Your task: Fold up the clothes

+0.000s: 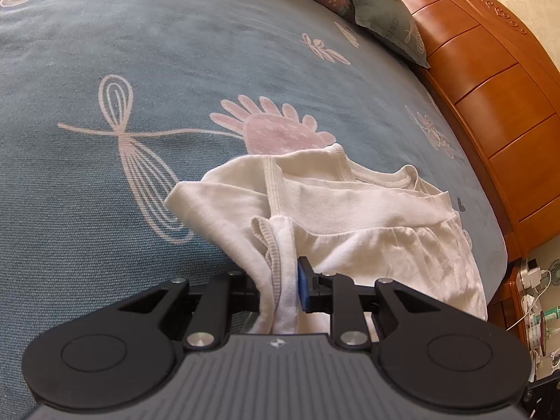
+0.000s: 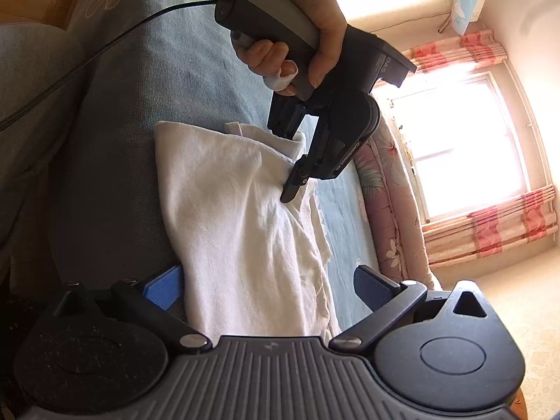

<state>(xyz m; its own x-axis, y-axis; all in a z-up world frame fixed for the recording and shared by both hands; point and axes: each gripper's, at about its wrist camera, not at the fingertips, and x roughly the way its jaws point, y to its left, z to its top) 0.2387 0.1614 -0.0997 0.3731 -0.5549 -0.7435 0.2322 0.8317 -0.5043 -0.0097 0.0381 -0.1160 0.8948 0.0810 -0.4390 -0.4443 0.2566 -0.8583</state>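
The left gripper (image 1: 280, 290) is clamped on a bunched, ribbed edge of the white shirt (image 1: 367, 217), which lies on the blue bedspread (image 1: 140, 52) near the wooden bedframe (image 1: 490, 80). The shirt is doubled over itself, neckline showing, but creased and uneven, so the fold looks partly made rather than finished; squaring the layers seems left. The right gripper (image 2: 269, 288) has its jaws wide apart, straddling the shirt's near end without pinching it, while the person's hand (image 2: 315, 35) steadies the left tool.
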